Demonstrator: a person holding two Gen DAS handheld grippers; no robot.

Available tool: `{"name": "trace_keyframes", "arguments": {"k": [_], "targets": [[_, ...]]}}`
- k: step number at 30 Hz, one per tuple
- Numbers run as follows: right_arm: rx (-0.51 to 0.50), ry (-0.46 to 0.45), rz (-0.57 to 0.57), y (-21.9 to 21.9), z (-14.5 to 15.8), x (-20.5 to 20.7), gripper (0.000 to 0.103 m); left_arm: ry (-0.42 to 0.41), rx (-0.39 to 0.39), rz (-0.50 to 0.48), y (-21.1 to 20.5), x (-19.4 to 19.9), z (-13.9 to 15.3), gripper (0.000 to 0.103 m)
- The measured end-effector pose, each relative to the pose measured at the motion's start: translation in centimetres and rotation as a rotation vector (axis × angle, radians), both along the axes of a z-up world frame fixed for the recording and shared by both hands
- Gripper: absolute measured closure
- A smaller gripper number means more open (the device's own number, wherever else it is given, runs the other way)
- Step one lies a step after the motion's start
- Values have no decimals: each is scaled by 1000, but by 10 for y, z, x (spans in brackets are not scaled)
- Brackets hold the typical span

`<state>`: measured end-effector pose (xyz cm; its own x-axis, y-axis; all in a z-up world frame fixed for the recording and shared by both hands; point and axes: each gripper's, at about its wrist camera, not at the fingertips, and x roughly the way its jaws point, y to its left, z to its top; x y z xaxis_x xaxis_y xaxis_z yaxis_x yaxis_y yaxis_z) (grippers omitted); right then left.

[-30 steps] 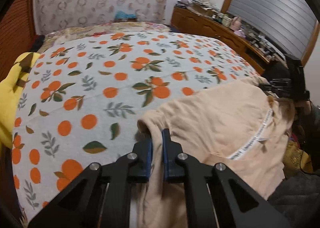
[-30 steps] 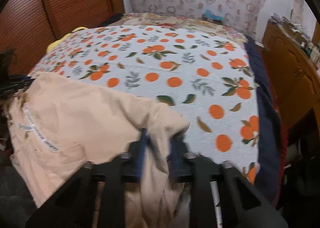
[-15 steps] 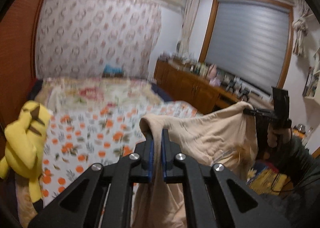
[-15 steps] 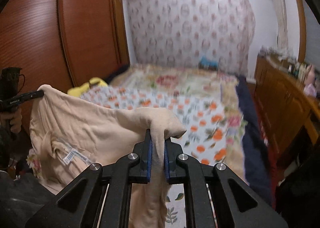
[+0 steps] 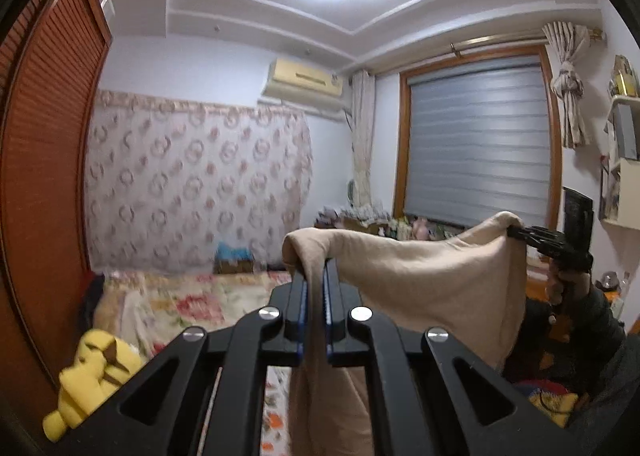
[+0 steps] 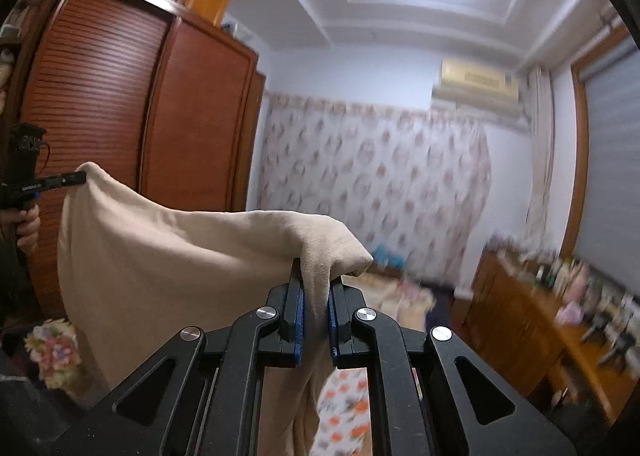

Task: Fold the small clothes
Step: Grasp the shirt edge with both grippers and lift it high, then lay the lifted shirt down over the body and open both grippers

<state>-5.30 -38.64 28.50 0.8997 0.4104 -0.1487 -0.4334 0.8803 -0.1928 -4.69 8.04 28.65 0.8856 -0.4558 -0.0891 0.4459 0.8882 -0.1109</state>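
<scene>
You are facing a bedroom, and the bed (image 5: 168, 304) is the anchor for everything here: its floral cover lies low in your view, with an orange-print blanket (image 6: 344, 408) showing on its near end. To the left of the bed stands a tall reddish wooden wardrobe (image 6: 120, 128) with slatted doors. Behind the bed hangs a patterned curtain (image 5: 192, 184), and above that an air conditioner (image 5: 304, 82) sits on the wall. To the right of the bed a window with a grey blind (image 5: 476, 140) rises over a long wooden dresser (image 6: 532, 328) cluttered with small items, blurred beyond telling. Raised above the near end of the bed, clear of it, is the beige garment (image 5: 424, 288), stretched between your two tools and sagging in the middle. Your left gripper (image 5: 316, 288) is clamped on one top corner, cloth pinched between its blue pads and trailing down. Your right gripper (image 6: 316, 296) is likewise closed tight on the opposite top corner, with a nub of fabric poking out above the jaws. A yellow plush toy (image 5: 92, 372) lies at the bed's left edge.
</scene>
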Motion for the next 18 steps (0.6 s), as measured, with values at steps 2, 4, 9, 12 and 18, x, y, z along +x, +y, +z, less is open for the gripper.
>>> {"name": "trace_keyframes", "arguments": {"k": [2, 4, 9, 12, 18], "targets": [[-13, -40, -3, 5, 19, 3, 96, -13, 2, 25, 7, 13, 13, 101], [-27, -57, -2, 11, 33, 18, 97, -15, 19, 65, 12, 35, 22, 101], [-82, 10, -52, 25, 29, 103, 96, 73, 41, 130, 24, 121, 1, 100], [-94, 104, -86, 27, -4, 168, 96, 150, 80, 158, 20, 183, -46, 100], [-121, 397, -151, 41, -132, 307, 69, 361, 189, 186, 9, 288, -171, 97]]}}
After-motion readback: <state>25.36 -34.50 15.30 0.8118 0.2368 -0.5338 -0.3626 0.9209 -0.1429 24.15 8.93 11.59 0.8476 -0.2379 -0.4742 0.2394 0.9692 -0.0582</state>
